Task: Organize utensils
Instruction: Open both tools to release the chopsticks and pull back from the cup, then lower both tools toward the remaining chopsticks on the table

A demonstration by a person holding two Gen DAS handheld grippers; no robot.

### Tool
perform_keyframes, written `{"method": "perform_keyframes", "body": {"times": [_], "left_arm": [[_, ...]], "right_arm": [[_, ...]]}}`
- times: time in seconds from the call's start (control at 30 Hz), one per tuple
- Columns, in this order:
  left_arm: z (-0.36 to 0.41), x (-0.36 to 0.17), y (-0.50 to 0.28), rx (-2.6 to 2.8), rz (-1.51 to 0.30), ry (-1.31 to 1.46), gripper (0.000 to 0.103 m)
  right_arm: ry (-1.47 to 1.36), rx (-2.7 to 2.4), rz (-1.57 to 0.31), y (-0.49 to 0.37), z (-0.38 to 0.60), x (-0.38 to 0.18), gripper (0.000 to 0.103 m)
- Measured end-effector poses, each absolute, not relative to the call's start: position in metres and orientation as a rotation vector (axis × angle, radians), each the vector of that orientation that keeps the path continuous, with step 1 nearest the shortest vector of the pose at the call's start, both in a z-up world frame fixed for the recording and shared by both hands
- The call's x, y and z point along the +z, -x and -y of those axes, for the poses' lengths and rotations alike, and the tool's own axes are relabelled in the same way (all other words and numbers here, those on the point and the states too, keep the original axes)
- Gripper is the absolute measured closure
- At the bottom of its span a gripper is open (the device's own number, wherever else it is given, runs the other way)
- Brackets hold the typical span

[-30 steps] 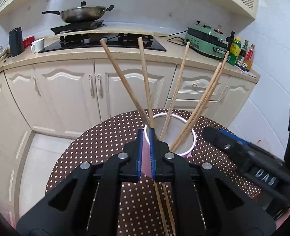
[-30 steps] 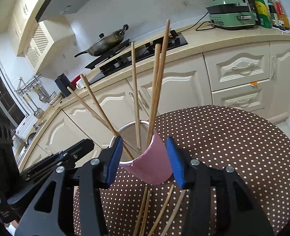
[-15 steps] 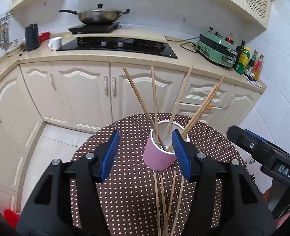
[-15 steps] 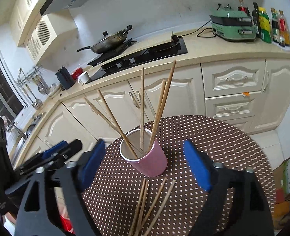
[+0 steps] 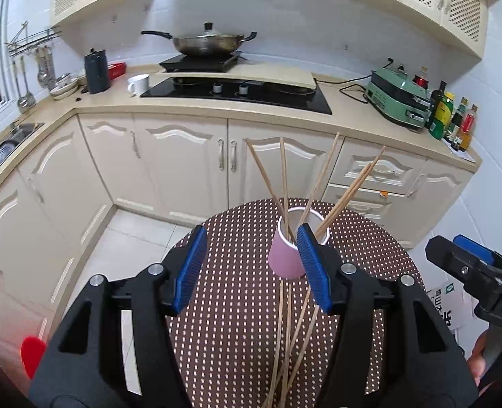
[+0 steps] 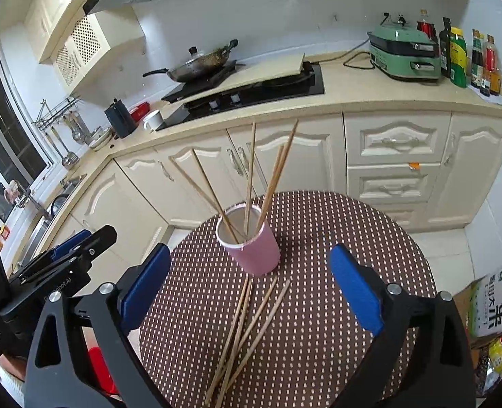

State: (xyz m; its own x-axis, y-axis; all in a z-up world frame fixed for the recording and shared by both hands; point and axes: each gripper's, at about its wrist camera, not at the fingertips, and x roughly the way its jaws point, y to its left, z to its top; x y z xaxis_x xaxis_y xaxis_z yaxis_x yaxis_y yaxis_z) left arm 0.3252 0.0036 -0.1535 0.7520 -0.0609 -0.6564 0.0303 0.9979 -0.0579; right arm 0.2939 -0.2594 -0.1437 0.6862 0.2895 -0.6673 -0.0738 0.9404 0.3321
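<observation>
Pink cup upright on dotted round table, five chopsticks inside; loose chopsticks lie before it. Left gripper fingers apart, empty. Right gripper opening, empty.

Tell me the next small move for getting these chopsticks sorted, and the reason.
Probably lower one tool, likely the right tool whose jaws are opening with nothing between them, onto the loose chopsticks on the dotted table. Five sticks already stand in the pink cup, four lie flat before it, and the left tool is open too.
</observation>
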Motion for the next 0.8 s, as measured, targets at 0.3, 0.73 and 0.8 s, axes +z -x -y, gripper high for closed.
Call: {"method": "perform_keyframes", "body": {"times": [0.3, 0.73, 0.8], "left_arm": [[0.003, -0.168, -0.286, 0.029, -0.784, 0.038, 0.046], [0.011, -0.224, -0.255, 0.039, -0.972, 0.018, 0.041], [0.010, -0.231, -0.258, 0.038, -0.987, 0.001, 0.038]], "right_arm": [[-0.326, 0.207, -0.891, -0.266, 0.269, -0.164, 0.011], [-0.422, 0.161, -1.071, -0.240, 0.276, -0.219, 0.014], [-0.433, 0.144, -1.102, -0.242, 0.274, -0.227, 0.014]]}}
